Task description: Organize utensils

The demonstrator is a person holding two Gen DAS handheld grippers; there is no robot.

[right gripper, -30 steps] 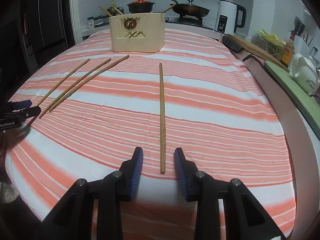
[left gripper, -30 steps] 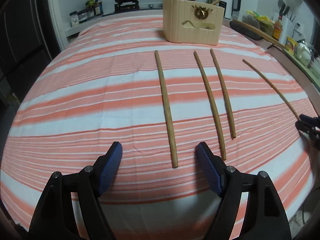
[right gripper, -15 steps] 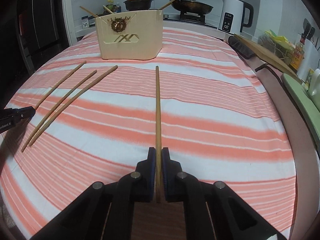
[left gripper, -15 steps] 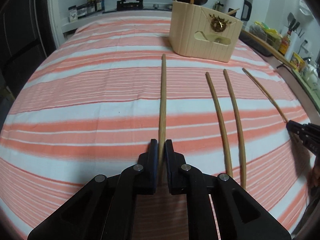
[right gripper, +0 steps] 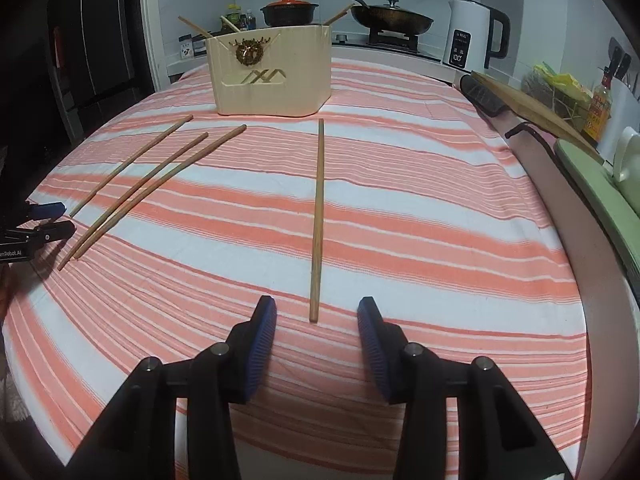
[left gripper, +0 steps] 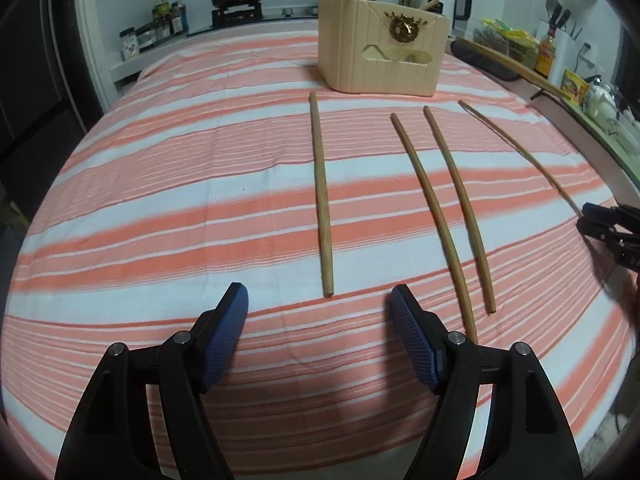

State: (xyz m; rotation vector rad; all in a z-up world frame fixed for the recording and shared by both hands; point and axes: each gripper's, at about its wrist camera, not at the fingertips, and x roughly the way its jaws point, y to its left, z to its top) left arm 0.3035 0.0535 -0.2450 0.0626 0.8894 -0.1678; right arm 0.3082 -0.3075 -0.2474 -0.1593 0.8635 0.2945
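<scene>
Left wrist view showed the left gripper (left gripper: 319, 332) low over a striped tablecloth (left gripper: 160, 208), its blue-padded fingers spread wide and empty, the near end of one chopstick (left gripper: 322, 200) lying just ahead between them. Two more chopsticks (left gripper: 452, 216) lay side by side to its right. Right wrist view had the right gripper (right gripper: 316, 338) likewise parted, holding nothing, with a fourth chopstick (right gripper: 317, 220) flat on the cloth pointing away from its fingers. Lettering reading "enRobot.AI" showed on the other tool's body at that view's left edge. Beyond stood a cream utensil holder (right gripper: 276, 80) bearing a gold deer-head emblem and holding more sticks. Farther back, a white kettle (right gripper: 468, 40) displayed "100°"
</scene>
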